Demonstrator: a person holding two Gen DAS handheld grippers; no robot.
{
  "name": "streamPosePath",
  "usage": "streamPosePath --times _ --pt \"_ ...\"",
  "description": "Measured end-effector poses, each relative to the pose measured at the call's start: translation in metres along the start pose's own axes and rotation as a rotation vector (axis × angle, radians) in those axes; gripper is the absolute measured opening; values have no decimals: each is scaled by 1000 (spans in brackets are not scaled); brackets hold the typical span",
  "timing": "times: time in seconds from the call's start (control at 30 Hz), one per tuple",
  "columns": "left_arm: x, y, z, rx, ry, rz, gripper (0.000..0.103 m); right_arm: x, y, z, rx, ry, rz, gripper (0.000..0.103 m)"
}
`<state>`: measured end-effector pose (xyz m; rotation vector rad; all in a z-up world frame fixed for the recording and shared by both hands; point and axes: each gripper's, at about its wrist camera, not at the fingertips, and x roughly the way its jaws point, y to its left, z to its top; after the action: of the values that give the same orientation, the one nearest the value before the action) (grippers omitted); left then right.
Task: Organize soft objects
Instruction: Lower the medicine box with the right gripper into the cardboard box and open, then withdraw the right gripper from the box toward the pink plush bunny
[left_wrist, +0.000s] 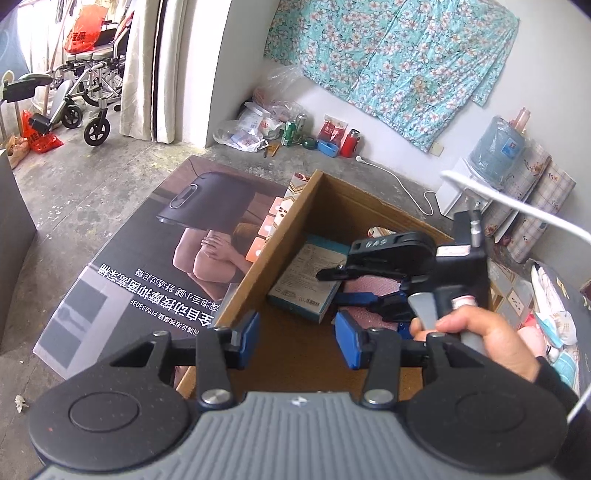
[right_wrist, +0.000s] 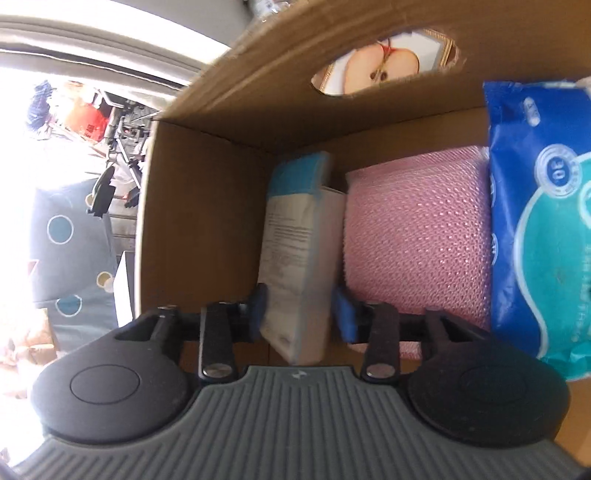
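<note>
The right hand-held gripper (right_wrist: 299, 314) reaches into the brown cardboard box (right_wrist: 207, 206), its blue pads released on either side of a white-and-teal rectangular carton (right_wrist: 295, 258) without pressing it. Just beside the carton lies a pink mesh-textured soft pad (right_wrist: 417, 236), then a blue plastic tissue pack (right_wrist: 539, 229). The left hand-held gripper (left_wrist: 295, 336) hovers over the box's near edge, jaws parted and empty.
</note>
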<state>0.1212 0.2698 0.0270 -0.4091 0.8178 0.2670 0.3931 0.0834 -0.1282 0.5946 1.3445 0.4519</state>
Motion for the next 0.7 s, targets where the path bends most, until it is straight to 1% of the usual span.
streamPosePath --times 0.07,0.13,0.2,0.27,0.33,0.4,0.5,0.6,0.7 --pt "0 0 -1 1 1 -2 46 -16 4 -1 -29 -23 6 55" --pt "-2 1 -1 -1 -4 -8 47 -32 9 -3 -66 -30 -13 57" --pt "-5 1 -2 -1 -18 -12 50 -40 11 -7 -95 9 -7 59" --pt "-7 2 -2 1 -33 -5 52 -45 6 -11 -86 62 -20 65" --pt "-8 1 -1 3 -41 5 52 -40 2 -16 -67 96 -49 66" --pt "-6 1 -2 0 -35 13 53 -32 -5 -17 -44 107 -84 66" --pt "-7 -2 -4 -5 -21 15 54 -23 -15 -10 37 87 -47 66" --pt "-8 -7 -7 -4 -18 21 56 -22 -15 -2 83 60 -12 66" --pt "-13 -14 -10 0 -19 11 60 -28 -12 -7 68 67 -7 66"
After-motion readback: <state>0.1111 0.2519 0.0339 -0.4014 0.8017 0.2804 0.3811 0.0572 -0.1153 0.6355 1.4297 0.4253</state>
